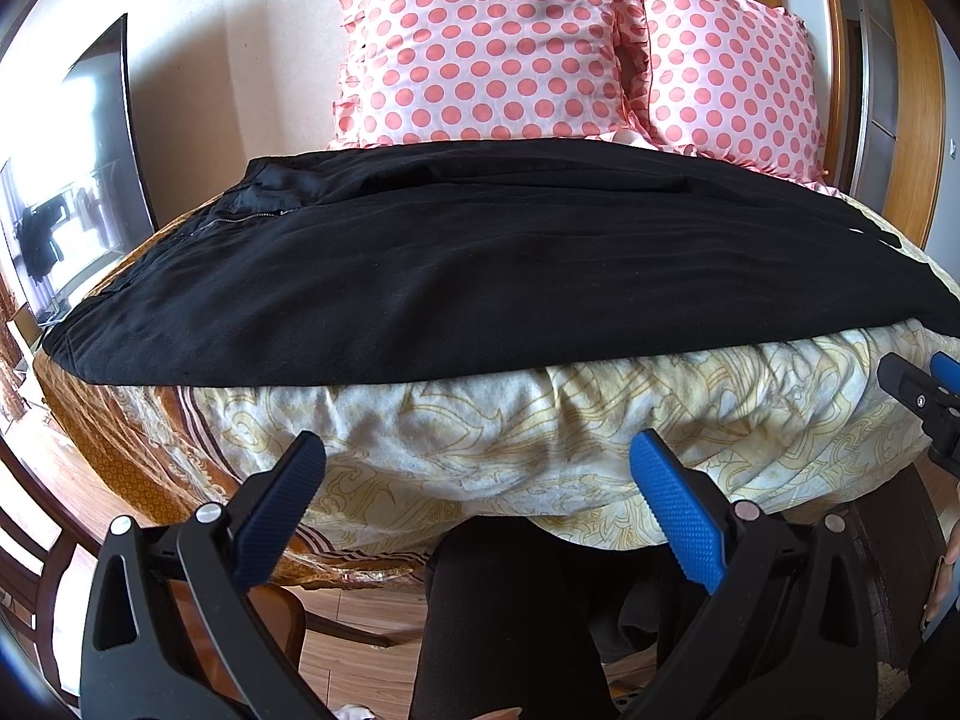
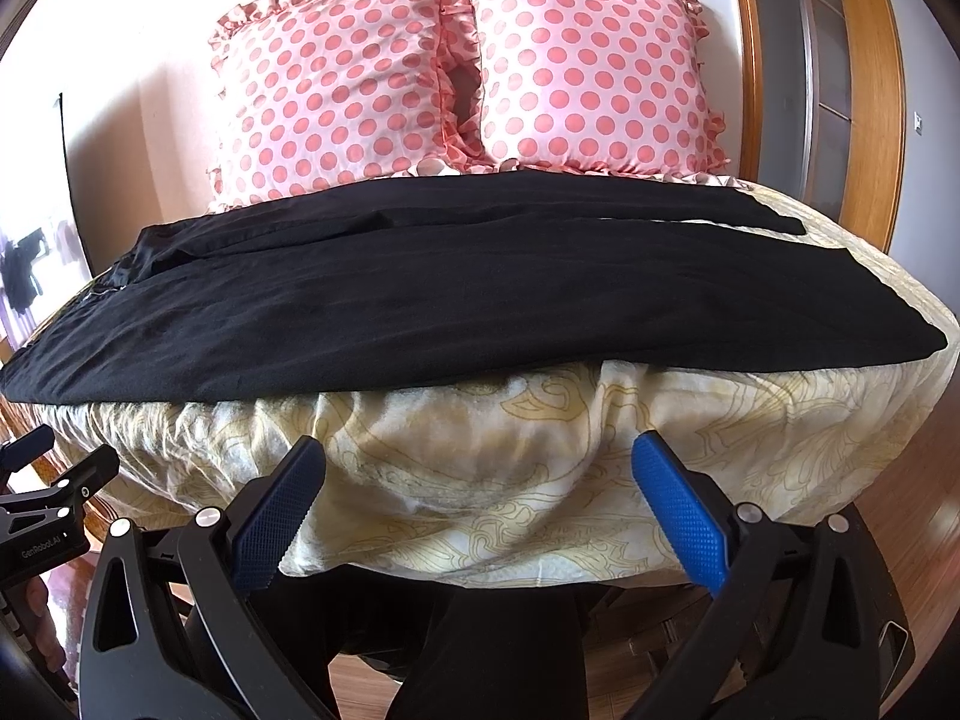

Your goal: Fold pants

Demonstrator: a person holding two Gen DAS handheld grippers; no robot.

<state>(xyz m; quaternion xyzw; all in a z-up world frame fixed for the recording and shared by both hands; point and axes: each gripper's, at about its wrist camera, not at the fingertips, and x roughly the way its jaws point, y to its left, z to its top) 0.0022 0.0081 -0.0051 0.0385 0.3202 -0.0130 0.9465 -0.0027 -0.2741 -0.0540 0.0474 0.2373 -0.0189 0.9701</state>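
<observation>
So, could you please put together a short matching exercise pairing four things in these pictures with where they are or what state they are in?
Column one:
1. black pants
2. polka-dot pillows
3. left gripper
4. right gripper

Column two:
A. propped up at the far side, beyond the pants
B. open, empty, near the bedding's left part
C. spread flat across the patterned bedding
D. open, empty, near the bedding's right part

Pairs: 1-C, 2-A, 3-B, 4-D
</observation>
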